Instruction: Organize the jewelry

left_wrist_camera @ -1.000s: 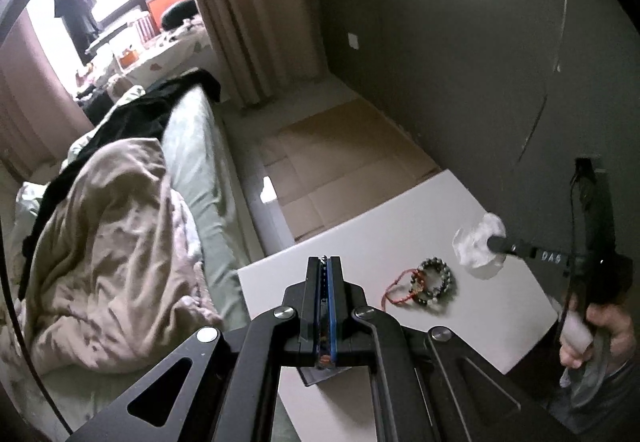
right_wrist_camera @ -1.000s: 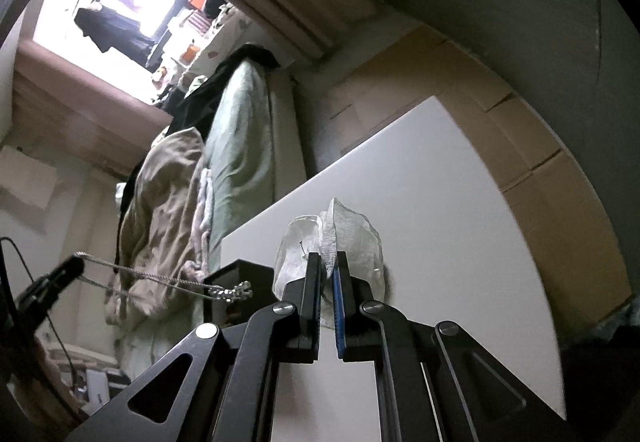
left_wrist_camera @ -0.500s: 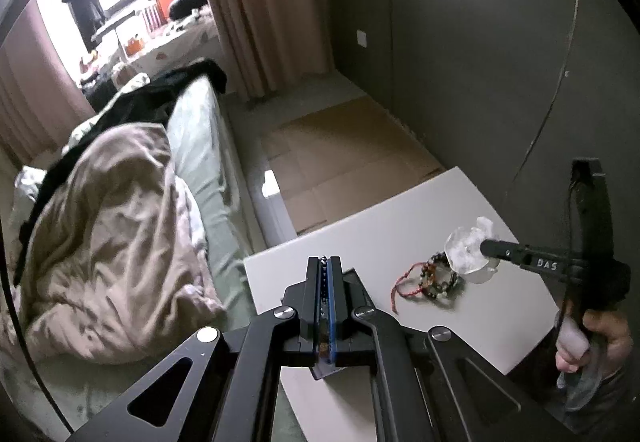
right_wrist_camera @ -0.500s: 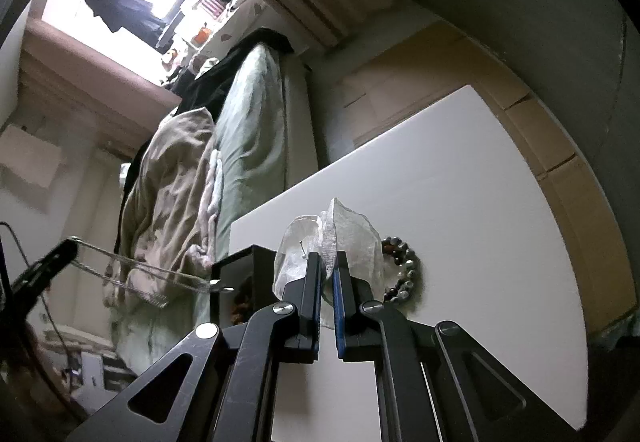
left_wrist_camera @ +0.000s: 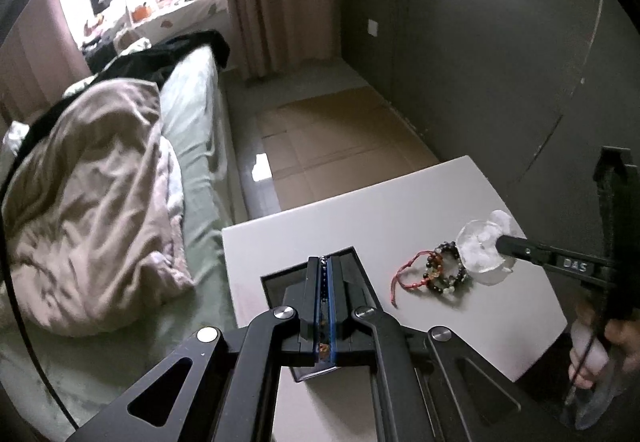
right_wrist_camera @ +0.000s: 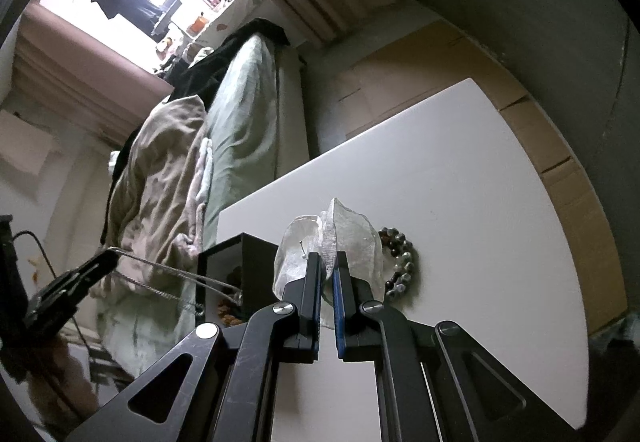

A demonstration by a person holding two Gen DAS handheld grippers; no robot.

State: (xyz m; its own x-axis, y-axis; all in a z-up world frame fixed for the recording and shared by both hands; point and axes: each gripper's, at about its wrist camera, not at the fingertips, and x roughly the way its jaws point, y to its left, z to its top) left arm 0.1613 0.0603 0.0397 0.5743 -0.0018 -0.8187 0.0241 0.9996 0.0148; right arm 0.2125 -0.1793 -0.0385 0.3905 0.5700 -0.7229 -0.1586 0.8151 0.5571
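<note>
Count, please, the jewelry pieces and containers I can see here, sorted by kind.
Beaded bracelets: 2, lying on the white table
Red cord bracelet: 1
Metal chain: 1, held in the left gripper
Clear plastic bag: 1, held in the right gripper
Black box: 1
Total: 6

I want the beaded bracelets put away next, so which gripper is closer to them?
Right. The right gripper, pinching a clear plastic bag, hovers just beside the beaded bracelets on the white table. The left gripper holds a silver chain over the black box, farther off.
</note>
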